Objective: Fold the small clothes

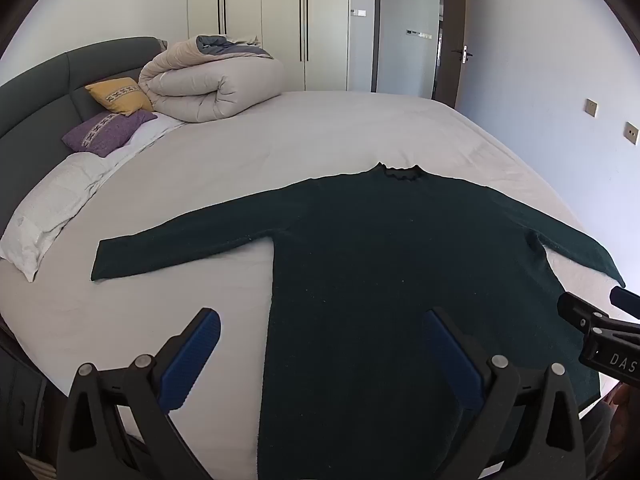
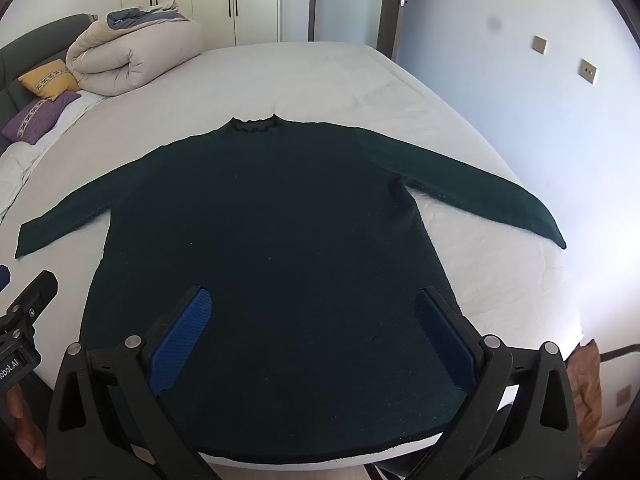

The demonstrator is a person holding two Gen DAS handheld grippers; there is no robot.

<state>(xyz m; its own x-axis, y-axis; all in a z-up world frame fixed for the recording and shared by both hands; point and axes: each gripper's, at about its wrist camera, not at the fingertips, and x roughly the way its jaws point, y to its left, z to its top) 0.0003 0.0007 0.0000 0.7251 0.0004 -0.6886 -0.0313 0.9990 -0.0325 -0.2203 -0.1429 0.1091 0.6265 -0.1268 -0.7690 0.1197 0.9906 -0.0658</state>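
A dark green long-sleeved sweater (image 1: 400, 248) (image 2: 272, 220) lies flat on the white bed, collar toward the far side and both sleeves spread out to the sides. My left gripper (image 1: 320, 320) hovers open above the sweater's lower left edge, one blue pad over the sheet and the other over the body. Above the hem, my right gripper (image 2: 312, 304) is open over the middle of the body, nothing between its fingers. Each gripper also shows at the edge of the other's view, the right gripper (image 1: 592, 320) and the left gripper (image 2: 28, 304).
A rolled beige duvet (image 1: 208, 84) (image 2: 132, 52), a yellow cushion (image 1: 120, 96) and a purple cushion (image 1: 104, 132) sit by the dark headboard (image 1: 36, 96) at far left. A white pillow (image 1: 52, 204) lies nearer. Wardrobes (image 1: 264, 20) and an open door (image 1: 452, 40) stand behind the bed.
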